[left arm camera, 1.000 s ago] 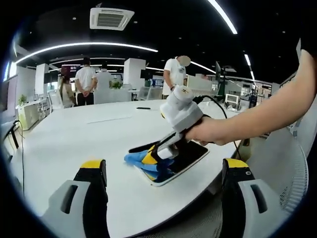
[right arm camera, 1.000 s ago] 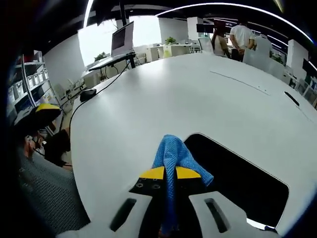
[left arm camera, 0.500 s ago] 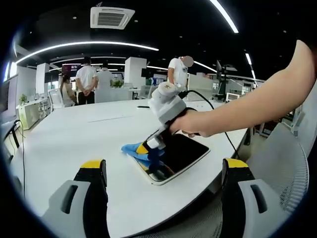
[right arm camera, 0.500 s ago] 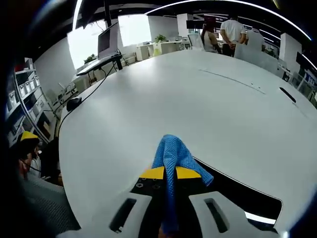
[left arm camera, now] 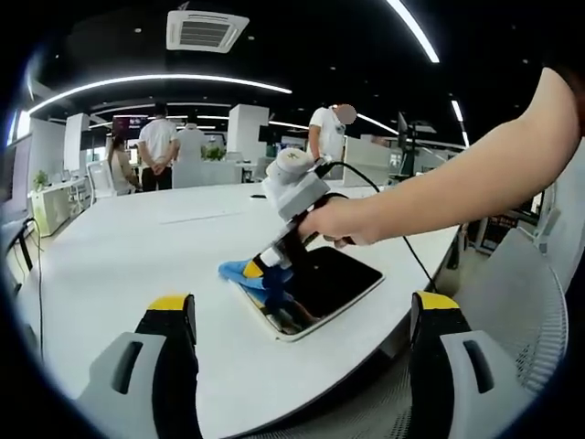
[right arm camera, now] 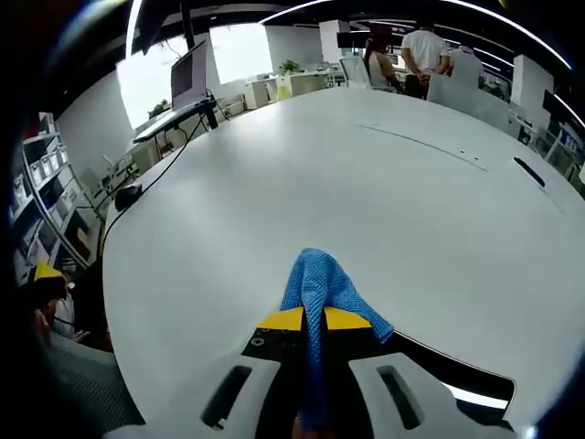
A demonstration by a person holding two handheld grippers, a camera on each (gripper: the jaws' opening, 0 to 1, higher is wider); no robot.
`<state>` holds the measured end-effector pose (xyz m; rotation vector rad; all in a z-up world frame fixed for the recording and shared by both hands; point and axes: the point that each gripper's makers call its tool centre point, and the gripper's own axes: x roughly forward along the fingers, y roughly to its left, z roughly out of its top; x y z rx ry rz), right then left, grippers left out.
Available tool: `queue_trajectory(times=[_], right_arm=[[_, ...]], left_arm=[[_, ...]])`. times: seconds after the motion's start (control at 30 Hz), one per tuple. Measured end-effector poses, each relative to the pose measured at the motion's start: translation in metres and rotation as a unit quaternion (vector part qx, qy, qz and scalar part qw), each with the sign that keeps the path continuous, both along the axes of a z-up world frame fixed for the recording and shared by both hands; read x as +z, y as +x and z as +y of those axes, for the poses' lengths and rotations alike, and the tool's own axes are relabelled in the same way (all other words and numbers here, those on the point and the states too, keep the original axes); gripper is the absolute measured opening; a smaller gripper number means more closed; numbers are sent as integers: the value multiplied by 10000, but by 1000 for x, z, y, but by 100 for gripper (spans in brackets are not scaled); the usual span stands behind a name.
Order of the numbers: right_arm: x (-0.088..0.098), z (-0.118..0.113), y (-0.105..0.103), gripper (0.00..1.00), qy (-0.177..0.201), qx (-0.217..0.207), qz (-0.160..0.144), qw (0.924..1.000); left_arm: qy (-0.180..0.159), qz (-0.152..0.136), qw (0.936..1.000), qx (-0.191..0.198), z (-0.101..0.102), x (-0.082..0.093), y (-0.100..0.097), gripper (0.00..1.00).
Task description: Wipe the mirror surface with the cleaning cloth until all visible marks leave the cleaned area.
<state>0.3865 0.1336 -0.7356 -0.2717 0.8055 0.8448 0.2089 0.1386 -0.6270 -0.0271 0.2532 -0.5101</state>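
A dark, white-framed mirror lies flat near the front edge of the white table. My right gripper, held by a person's hand, is shut on a blue cleaning cloth and presses it on the mirror's left end. In the right gripper view the cloth sticks up between the shut yellow-tipped jaws of the right gripper, with the mirror dark below to the right. My left gripper stands open well short of the mirror, nothing between its jaws.
Several people stand at the far side of the room. A thin black item lies far out on the table. A cable trails from the right gripper. A mesh chair back stands at the right.
My right gripper has slid the cloth leftward along the mirror toward its left end, uncovering more dark glass. The left gripper has stayed still.
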Motion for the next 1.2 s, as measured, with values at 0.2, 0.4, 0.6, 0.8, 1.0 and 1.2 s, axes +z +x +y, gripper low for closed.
queue_trajectory(times=[0.2,0.4,0.6,0.8,1.0,1.2], right_arm=[[0,0,0,0,-19,-3,-49,10000],[0,-1,-1,0,-48,73,-99,9999],[0,-6,-1,0,-176,170,-236,9994],[0,-14,1,0,-165,125,-229,9995],[0,-27,1,0,-202,109,-262,9994],[0,-39,4,0,-211,35,-280,9994]], left_arm=[[-34,-46,10000,-20,-1,2,0,97],[-73,-70,9999,-20,-1,3,0,97],[-160,-56,9998,38,1,3,1,98],[-187,-58,9998,46,1,3,1,98],[-183,-37,9998,47,1,3,1,98],[-182,-39,9998,47,1,3,1,98]])
